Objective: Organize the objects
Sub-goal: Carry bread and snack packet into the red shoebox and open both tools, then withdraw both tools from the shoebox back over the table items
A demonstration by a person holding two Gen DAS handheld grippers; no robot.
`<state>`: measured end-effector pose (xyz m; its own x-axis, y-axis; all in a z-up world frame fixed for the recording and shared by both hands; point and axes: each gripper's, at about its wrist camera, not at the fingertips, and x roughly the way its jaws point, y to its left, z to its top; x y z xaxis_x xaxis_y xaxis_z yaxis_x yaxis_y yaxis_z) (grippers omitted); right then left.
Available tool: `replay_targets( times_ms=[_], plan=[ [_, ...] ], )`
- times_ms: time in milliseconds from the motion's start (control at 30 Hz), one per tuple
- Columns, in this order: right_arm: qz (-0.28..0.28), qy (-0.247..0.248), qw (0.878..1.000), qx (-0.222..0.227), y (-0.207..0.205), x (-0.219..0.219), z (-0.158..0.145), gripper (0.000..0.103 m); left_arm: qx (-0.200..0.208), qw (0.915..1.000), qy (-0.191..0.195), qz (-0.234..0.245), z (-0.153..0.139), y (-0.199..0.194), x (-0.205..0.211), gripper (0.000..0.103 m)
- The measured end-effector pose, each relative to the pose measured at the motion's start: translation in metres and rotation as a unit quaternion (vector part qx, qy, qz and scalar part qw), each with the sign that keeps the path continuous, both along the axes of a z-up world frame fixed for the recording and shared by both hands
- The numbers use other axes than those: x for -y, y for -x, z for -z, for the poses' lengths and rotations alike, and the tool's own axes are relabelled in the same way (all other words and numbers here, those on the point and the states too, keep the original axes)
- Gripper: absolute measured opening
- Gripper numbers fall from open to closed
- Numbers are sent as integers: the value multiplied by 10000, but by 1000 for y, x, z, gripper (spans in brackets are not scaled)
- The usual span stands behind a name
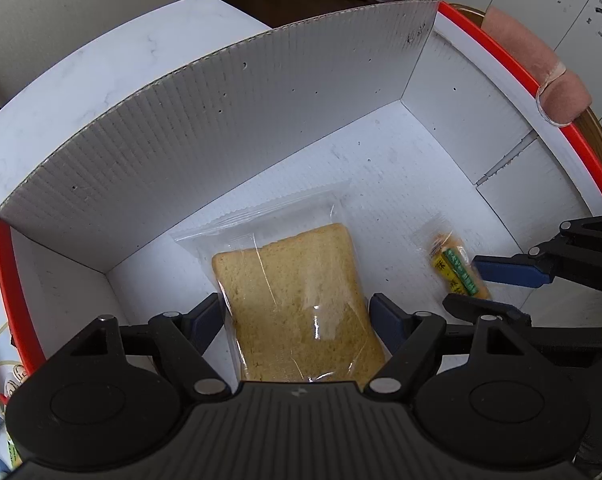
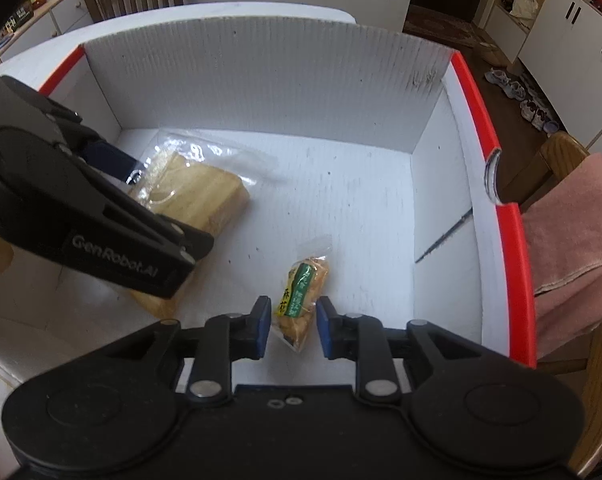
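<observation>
- both grippers reach down into a white cardboard box [image 1: 221, 128] w/ a red rim, sitting on a white table [image 1: 101, 60].
- left gripper [image 1: 297, 316]: jaws wide, straddling the near end of the bagged bread [image 1: 297, 304]. pads look right at the bag's sides; can't tell for sure if they press, so i read it as not gripping.
- right gripper [image 2: 293, 326]: jaws narrow w/ a visible gap either side of the small snack packet [image 2: 299, 300], which lies flat on the box floor. not gripped.
- bread lies on the box floor, left of the snack; the two are apart.
- handling, my guess: bread is light, soft, squashes easily; clear wrap is slick and crinkly. take it across the slice edges w/ gentle squeeze, not by the loose film end.
- snack: light, small, brittle inside probably; pinch across its narrow middle, the wrapper may slip.
</observation>
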<state>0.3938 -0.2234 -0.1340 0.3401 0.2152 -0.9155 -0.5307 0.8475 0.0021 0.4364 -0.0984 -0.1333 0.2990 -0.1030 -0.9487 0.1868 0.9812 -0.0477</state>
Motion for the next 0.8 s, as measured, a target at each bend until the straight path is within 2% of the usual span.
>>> replay_targets(
  times_ms=[167,400,800],
  plan=[
    [110,-141,9998,54,0,8,-7,37,25,9999,78,-66,-2,2,-2,79],
    [111,-404,9989,197,11,17,-25,45,378,9990,230,-57,-20,11,-1,79],
    [143,-943,9935,625,44,29,-76,47,1132,9915,643,71,-78,54,-4,79]
  ],
)
